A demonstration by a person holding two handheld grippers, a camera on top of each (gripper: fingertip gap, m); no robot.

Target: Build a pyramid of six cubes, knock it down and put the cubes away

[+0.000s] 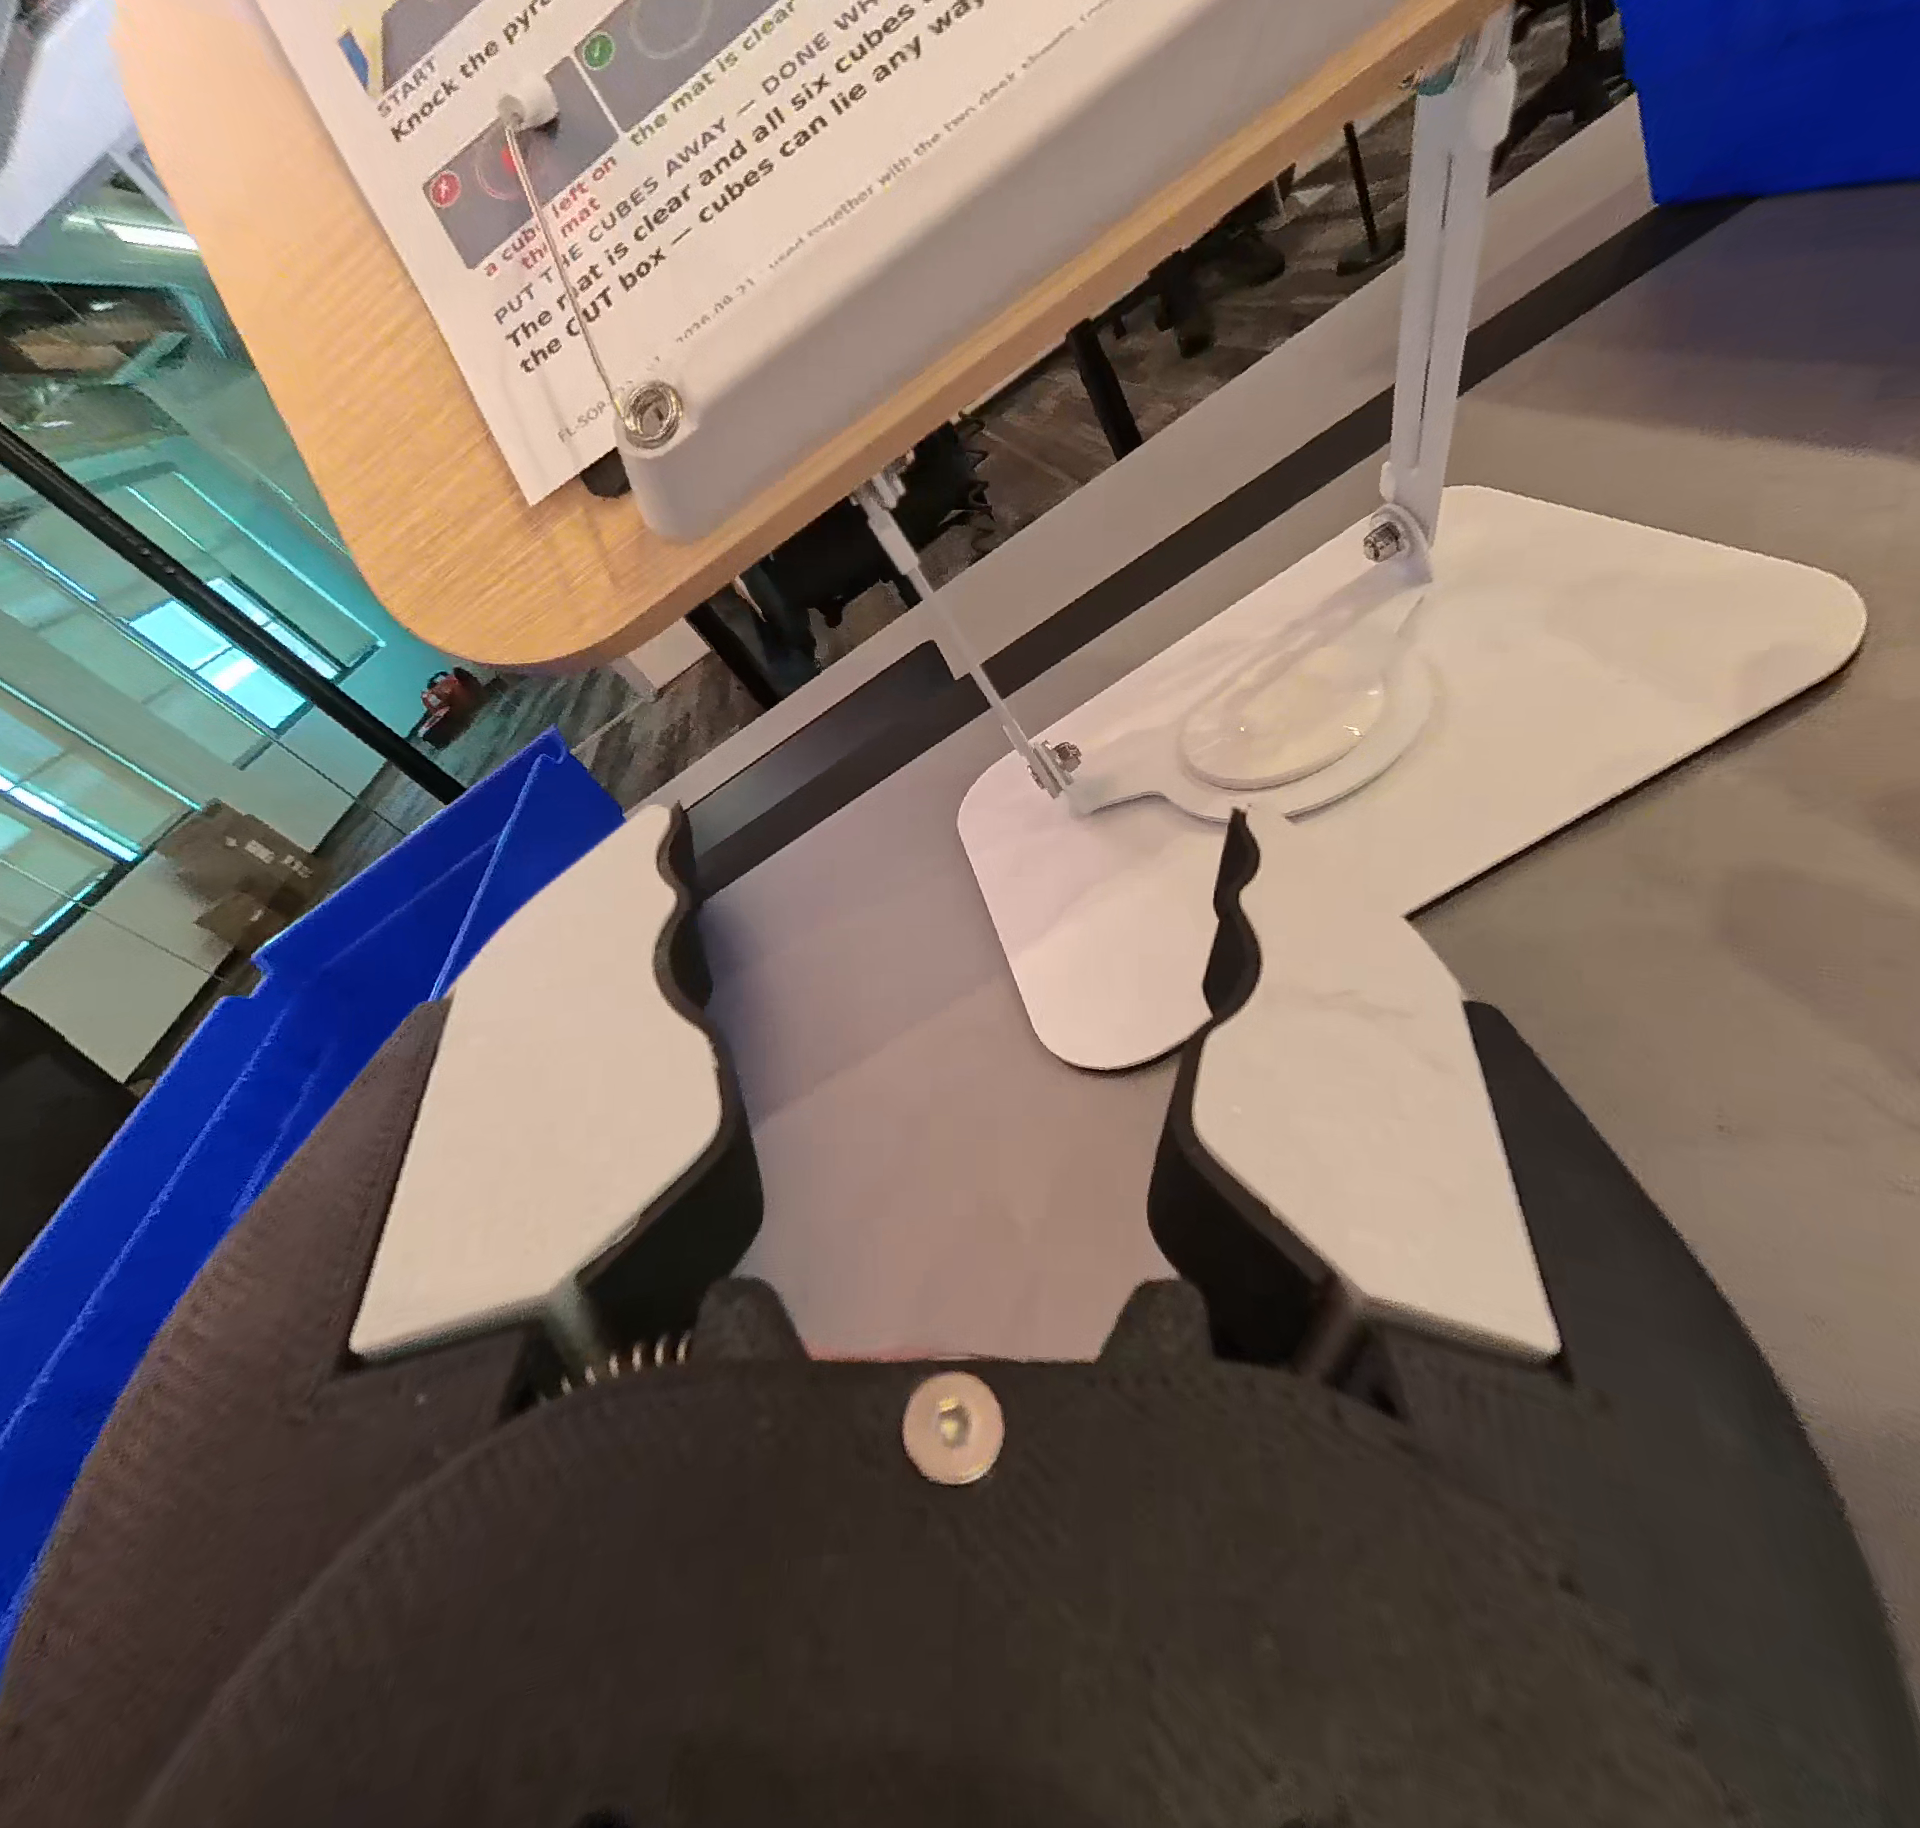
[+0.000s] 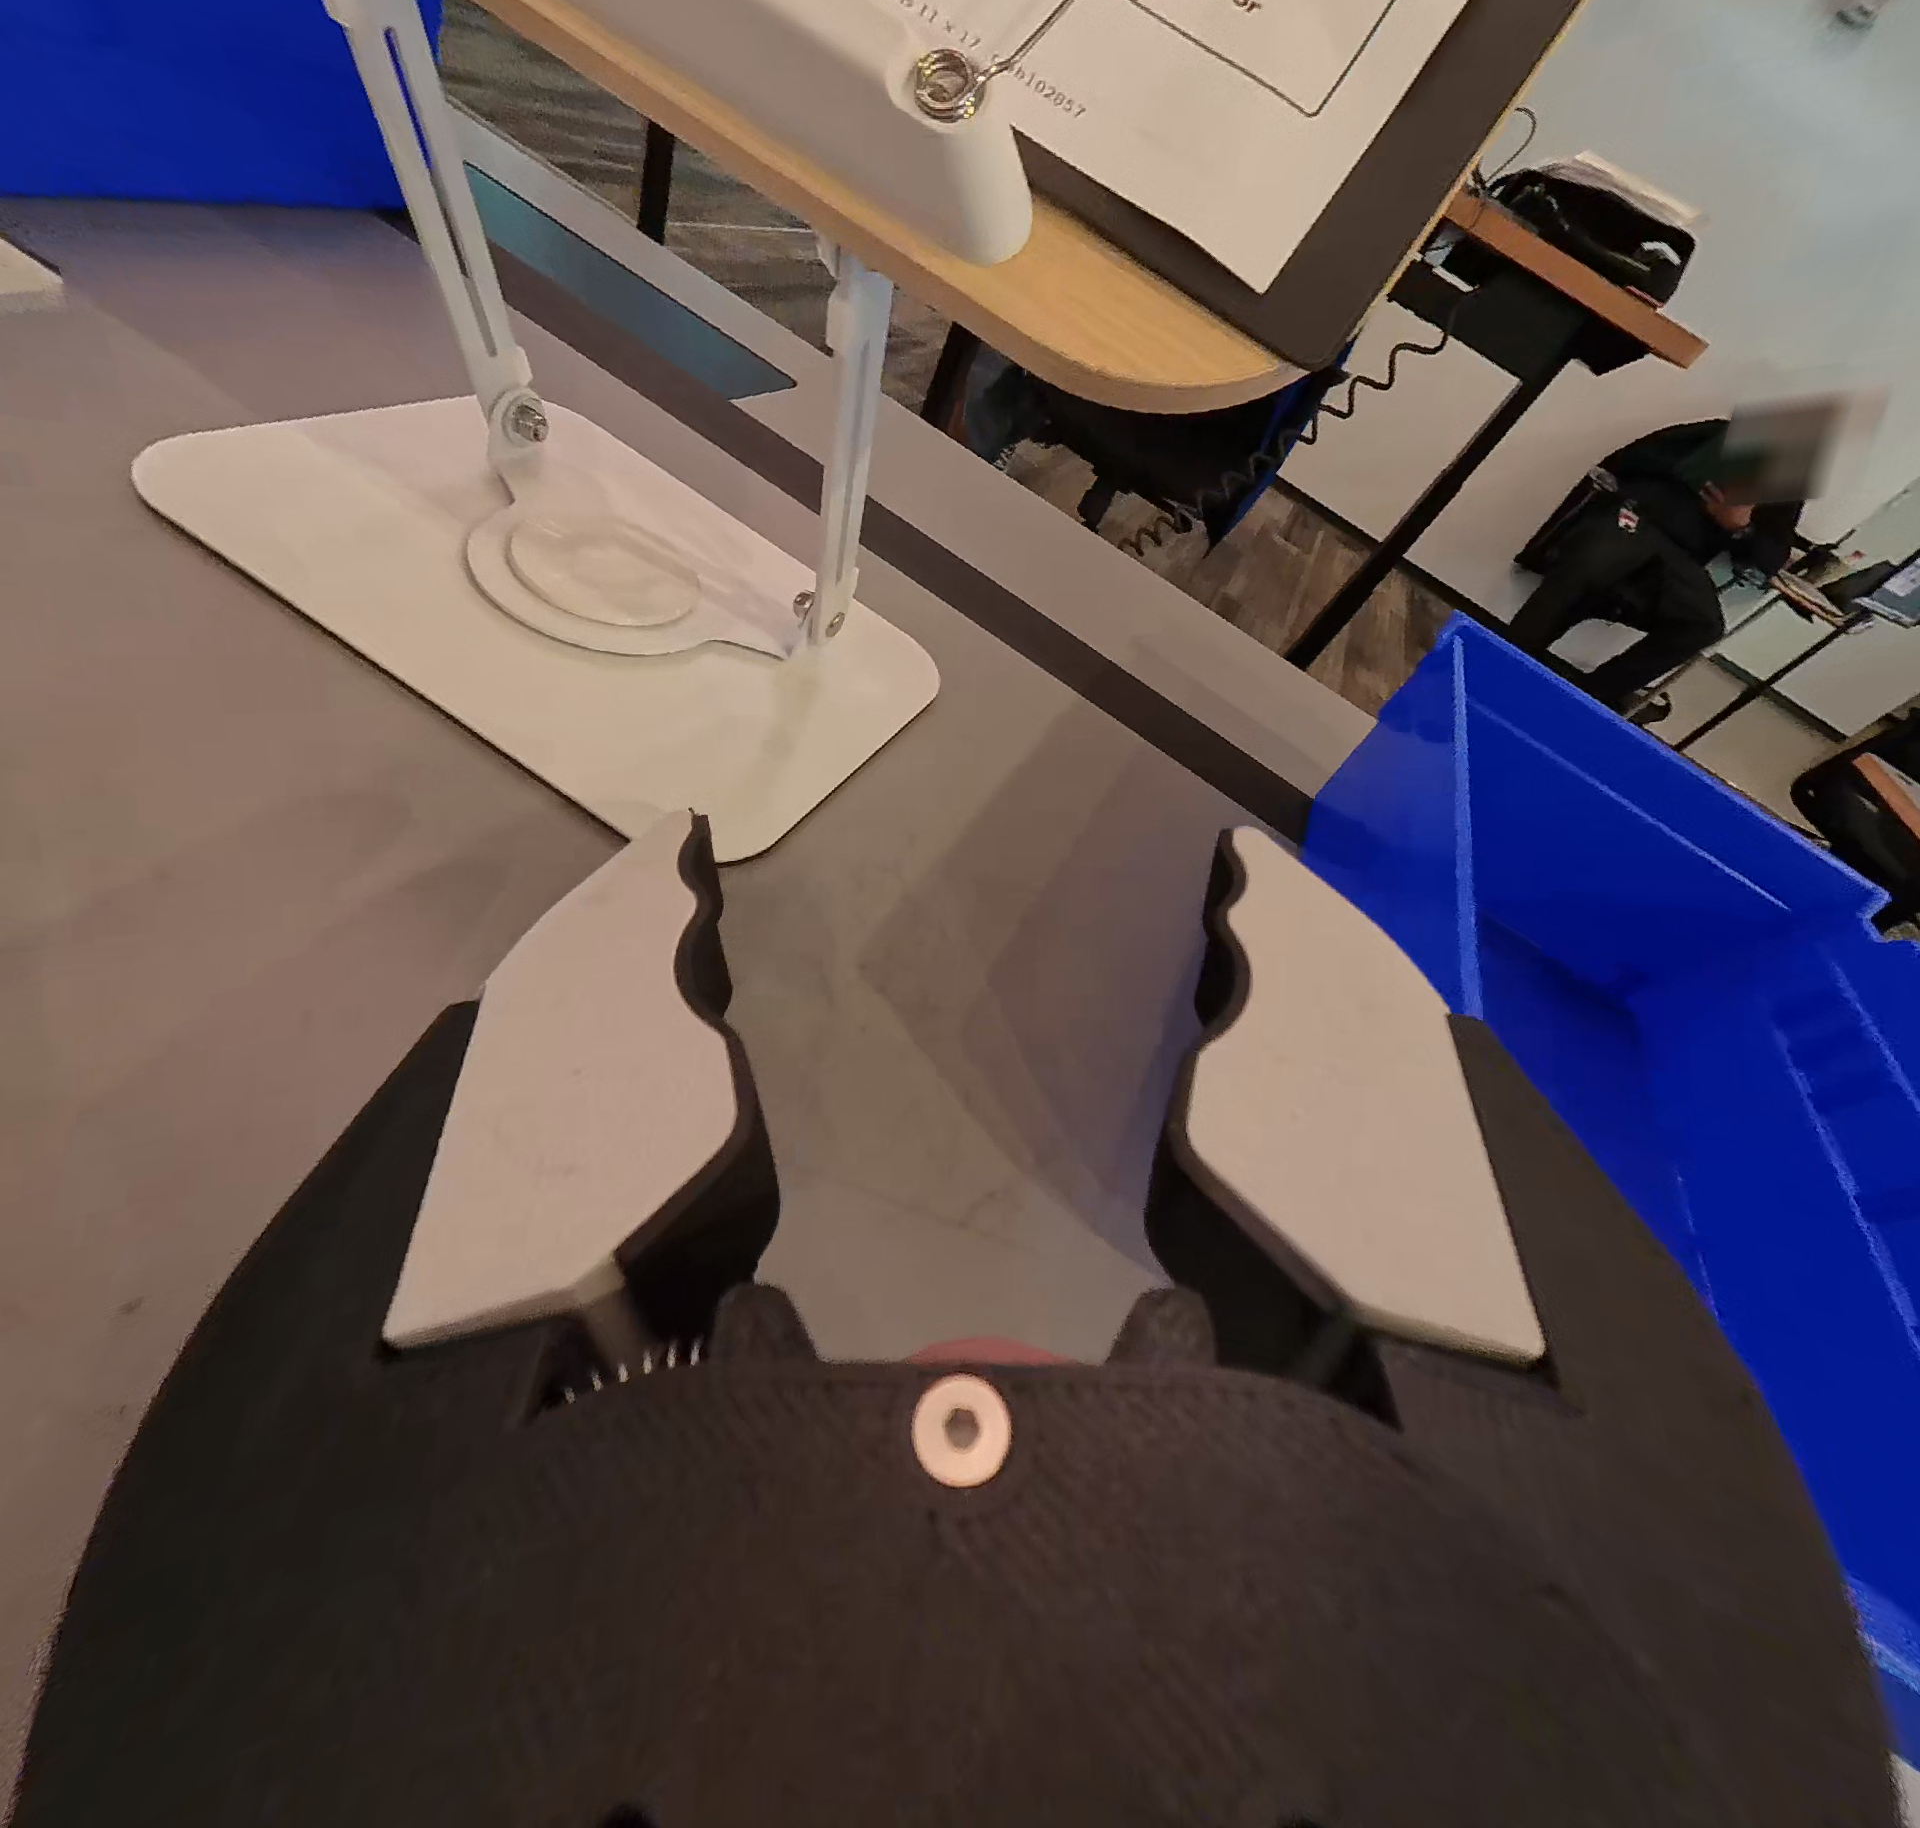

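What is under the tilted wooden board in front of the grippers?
Under the wooden board stands its white stand base on the grey table, with two white struts rising to it. The board hides where they attach. No cubes visible there.

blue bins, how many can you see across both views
2. One blue bin sits at the table's left edge beside the left tongs; the other at the right edge beside the right tongs. Each also shows far off in the opposite view. Their insides are hidden.

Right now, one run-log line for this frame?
left gripper: open, empty | right gripper: open, empty | cubes: none in view | blue plastic bin: beside right gripper | white metal document stand: ahead on grey tabletop
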